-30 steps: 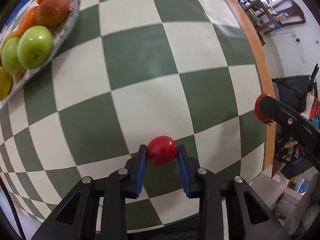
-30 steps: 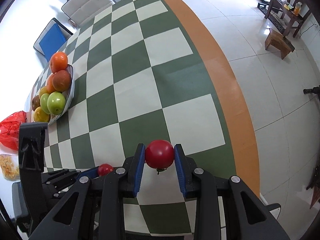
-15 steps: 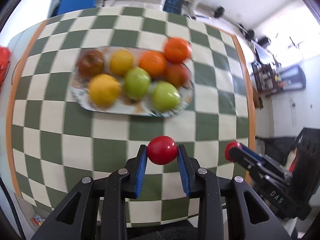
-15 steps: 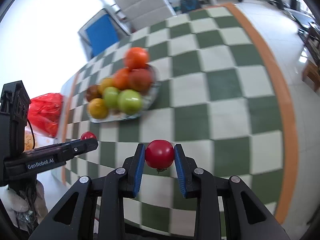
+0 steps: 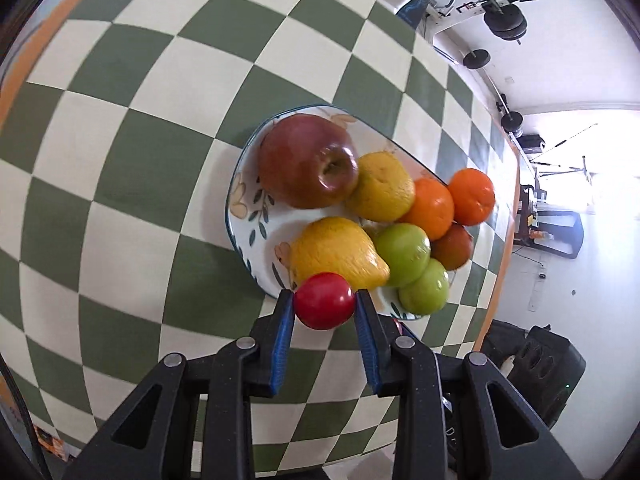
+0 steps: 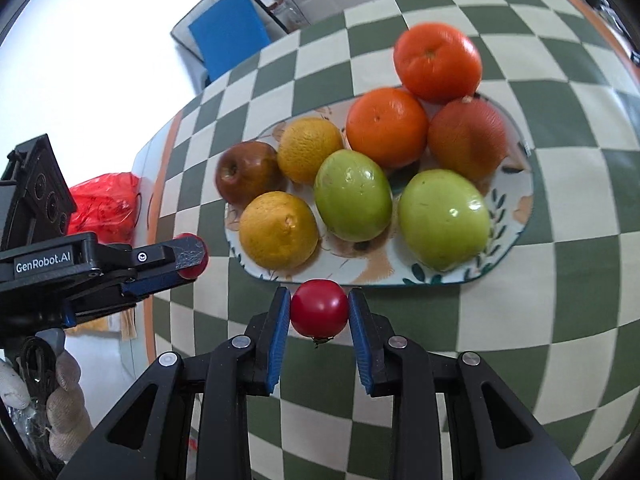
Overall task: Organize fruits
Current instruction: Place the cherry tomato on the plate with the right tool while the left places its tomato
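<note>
My left gripper (image 5: pixel 324 307) squeezes a small red tomato (image 5: pixel 324 306) and my right gripper (image 6: pixel 319 314) squeezes another tomato (image 6: pixel 319 313), both held, I think, just above the near rim of the full fruit plate (image 6: pixel 516 216) on the checkered bench (image 6: pixel 580 280).

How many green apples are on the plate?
2. One green apple lies at the plate's near right side; the other green apple sits to its left, beside the yellow fruit. Nothing seems hidden beneath the pile, though I cannot be sure.
</note>
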